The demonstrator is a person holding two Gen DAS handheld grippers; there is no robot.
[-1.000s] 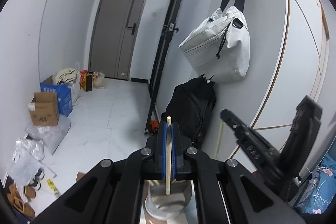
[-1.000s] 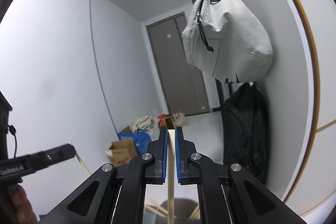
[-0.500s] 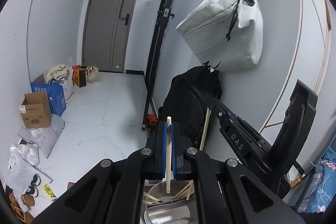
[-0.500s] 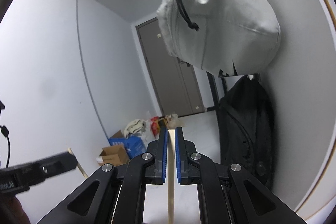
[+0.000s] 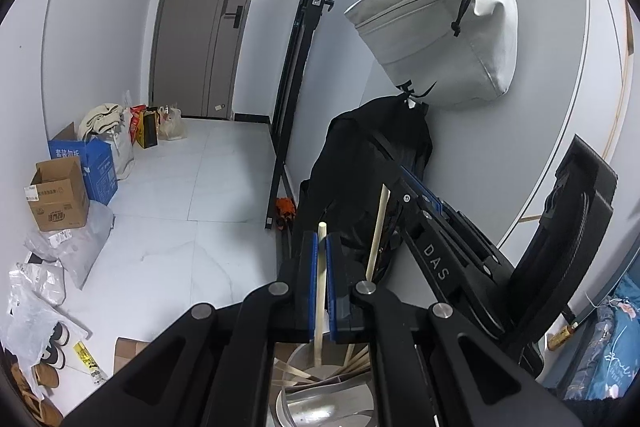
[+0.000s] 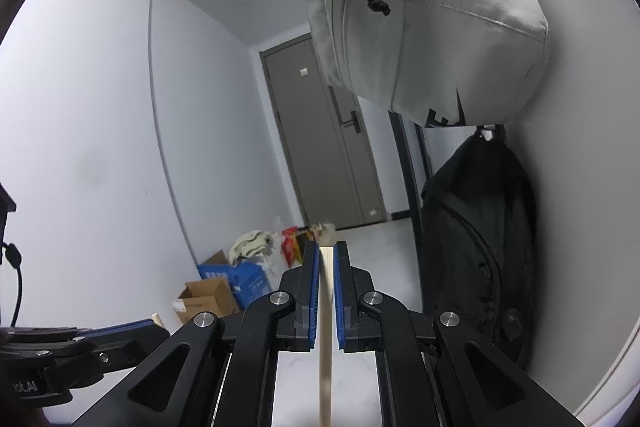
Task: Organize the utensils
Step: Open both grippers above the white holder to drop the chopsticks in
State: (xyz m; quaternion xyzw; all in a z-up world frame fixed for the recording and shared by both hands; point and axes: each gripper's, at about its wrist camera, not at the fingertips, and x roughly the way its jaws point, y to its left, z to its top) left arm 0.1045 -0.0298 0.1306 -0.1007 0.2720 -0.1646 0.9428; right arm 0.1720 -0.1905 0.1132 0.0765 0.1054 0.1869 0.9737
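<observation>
My left gripper (image 5: 320,243) is shut on a pale wooden chopstick (image 5: 320,287) that stands upright between its blue pads. The stick's lower end hangs over a round metal holder (image 5: 294,401) with several wooden chopsticks (image 5: 354,359) inside. Just to the right, my right gripper (image 5: 394,183) grips a second chopstick (image 5: 377,227), also above the holder. In the right wrist view, the right gripper (image 6: 326,251) is shut on that chopstick (image 6: 325,327), and the left gripper (image 6: 148,325) shows at the lower left.
A grey bag (image 5: 436,39) hangs on the wall above a black backpack (image 5: 360,167). A black metal frame (image 5: 296,87) stands by the grey door (image 5: 208,15). Cardboard boxes (image 5: 60,199), plastic bags and shoes (image 5: 44,375) line the left floor.
Both grippers have sunk and moved forward with their chopsticks. The metal holder has come further into view under the left gripper, and the right gripper has drawn closer to it.
</observation>
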